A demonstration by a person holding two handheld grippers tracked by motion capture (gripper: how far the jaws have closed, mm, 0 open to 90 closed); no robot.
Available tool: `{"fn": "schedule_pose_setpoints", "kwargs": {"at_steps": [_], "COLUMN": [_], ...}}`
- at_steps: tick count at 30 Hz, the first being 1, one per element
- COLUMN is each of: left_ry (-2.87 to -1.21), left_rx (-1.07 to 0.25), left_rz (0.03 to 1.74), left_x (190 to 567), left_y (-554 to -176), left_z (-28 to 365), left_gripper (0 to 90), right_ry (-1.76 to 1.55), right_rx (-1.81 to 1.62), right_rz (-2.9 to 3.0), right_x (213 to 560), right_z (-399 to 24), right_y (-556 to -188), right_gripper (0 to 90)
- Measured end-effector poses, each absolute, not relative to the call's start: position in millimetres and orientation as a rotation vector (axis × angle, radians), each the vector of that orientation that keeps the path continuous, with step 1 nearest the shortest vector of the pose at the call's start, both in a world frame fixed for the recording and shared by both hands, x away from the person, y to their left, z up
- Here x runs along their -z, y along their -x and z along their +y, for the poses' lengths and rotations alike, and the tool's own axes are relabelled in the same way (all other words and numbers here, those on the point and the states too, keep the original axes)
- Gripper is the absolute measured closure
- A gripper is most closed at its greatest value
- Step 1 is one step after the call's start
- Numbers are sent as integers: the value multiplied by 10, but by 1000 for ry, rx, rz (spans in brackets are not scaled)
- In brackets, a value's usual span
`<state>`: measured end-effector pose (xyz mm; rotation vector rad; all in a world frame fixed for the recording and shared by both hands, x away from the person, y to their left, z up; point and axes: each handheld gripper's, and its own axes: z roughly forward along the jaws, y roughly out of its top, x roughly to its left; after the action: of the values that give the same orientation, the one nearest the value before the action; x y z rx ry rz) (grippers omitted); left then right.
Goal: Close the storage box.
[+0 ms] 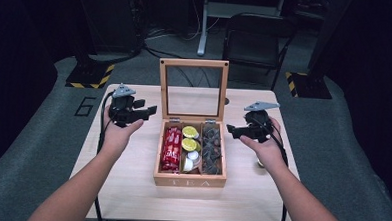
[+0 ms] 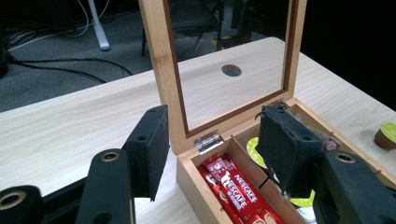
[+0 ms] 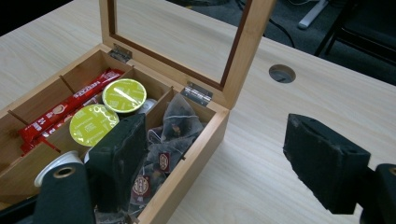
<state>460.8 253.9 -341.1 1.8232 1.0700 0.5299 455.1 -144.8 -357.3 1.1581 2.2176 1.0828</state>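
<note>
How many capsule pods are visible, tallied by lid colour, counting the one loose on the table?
Green-lidded pods: 3 (2 in the box's middle compartment, 1 loose on the table)
White-lidded pods: 2 (same compartment)
Total: 5

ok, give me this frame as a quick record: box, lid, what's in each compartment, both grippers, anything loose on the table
box: wooden tea box, mid-table
lid: glass lid open, upright
left compartment: red sachets
middle compartment: green-lidded pods, white pods
right compartment: tea bags
left gripper: left of the box, jaws open, empty
right gripper: right of the box, jaws open, empty
loose: one green-lidded pod on the table right of the box
</note>
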Motion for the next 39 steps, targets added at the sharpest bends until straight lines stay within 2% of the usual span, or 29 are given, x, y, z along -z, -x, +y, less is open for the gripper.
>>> {"fn": "schedule_pose_setpoints", "kwargs": {"at_steps": [22,26,39], "left_ry": [-1833,-1833,-1838], "left_rx": [-526,-525,-527], "left_rz": [1069,1059,1056], "left_x": [3413,3409,3424], "left_y": [-4664,-4666,-4623], "left_z": [2513,2504,2512], "left_gripper": [420,418,417], "right_ry": [-1141,-1132,-1190], "right_rx": [-1117,-1115,-1119], "right_rz": [2235,2219,2197], "right_x": [3438,3418,3516], "right_z": [-1300,-1222,-1185], "right_y": [-4817,-4862,-5114], "right_gripper": [260,306,306]}}
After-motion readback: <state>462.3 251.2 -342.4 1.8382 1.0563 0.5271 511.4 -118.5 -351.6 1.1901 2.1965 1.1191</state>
